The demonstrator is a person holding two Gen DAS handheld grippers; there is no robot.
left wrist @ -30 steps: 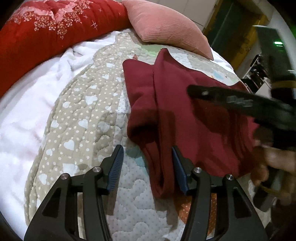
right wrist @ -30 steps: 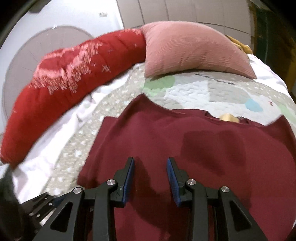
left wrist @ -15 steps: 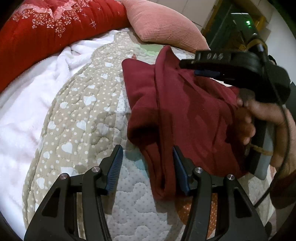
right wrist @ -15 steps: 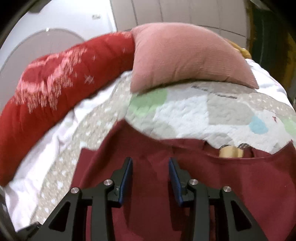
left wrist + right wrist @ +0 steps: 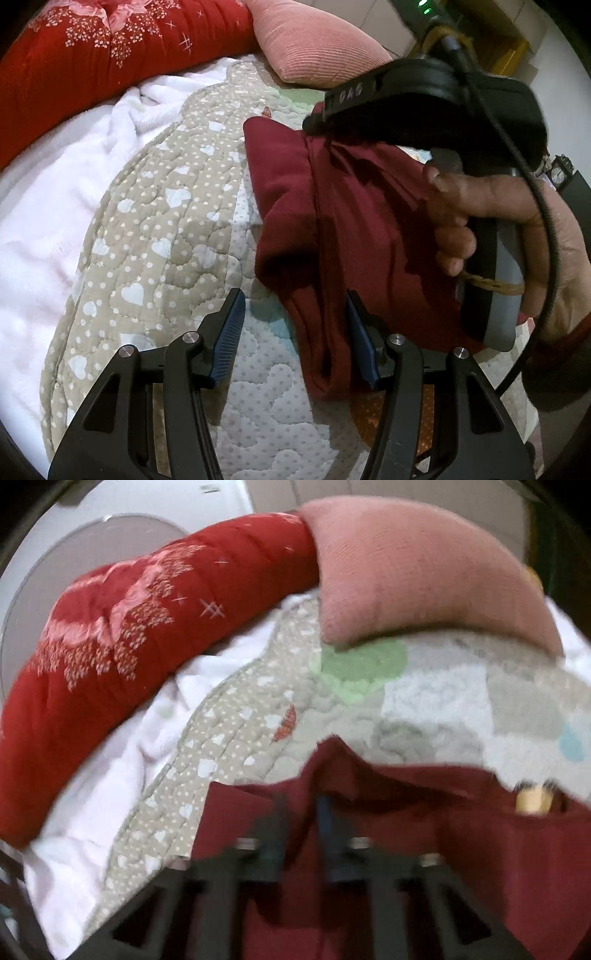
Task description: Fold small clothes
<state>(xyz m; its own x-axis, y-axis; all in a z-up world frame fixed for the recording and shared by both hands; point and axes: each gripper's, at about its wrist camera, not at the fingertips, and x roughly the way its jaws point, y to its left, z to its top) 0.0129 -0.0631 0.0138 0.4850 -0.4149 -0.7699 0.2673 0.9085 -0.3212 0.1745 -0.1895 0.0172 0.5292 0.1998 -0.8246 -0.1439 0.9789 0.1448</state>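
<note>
A maroon garment [image 5: 332, 206] lies partly folded on a quilted bedspread [image 5: 166, 236]. My left gripper [image 5: 295, 332] is open, its jaws on either side of the garment's near folded edge. My right gripper [image 5: 314, 122] is at the garment's far corner and looks closed on the fabric, which bunches up there. In the blurred right wrist view the right gripper [image 5: 301, 812] has narrow jaws pinching the maroon garment [image 5: 443, 849] at its raised top edge. A tan label [image 5: 532, 799] shows at the neckline.
A red floral bolster [image 5: 92, 55] and a pink ribbed cushion [image 5: 314, 40] lie at the head of the bed. A white fleece blanket [image 5: 44, 192] lies to the left. A person's hand [image 5: 498, 221] holds the right gripper's handle.
My right gripper moved across the garment to its far corner and narrowed onto the fabric, lifting that edge. The left gripper stayed still and open.
</note>
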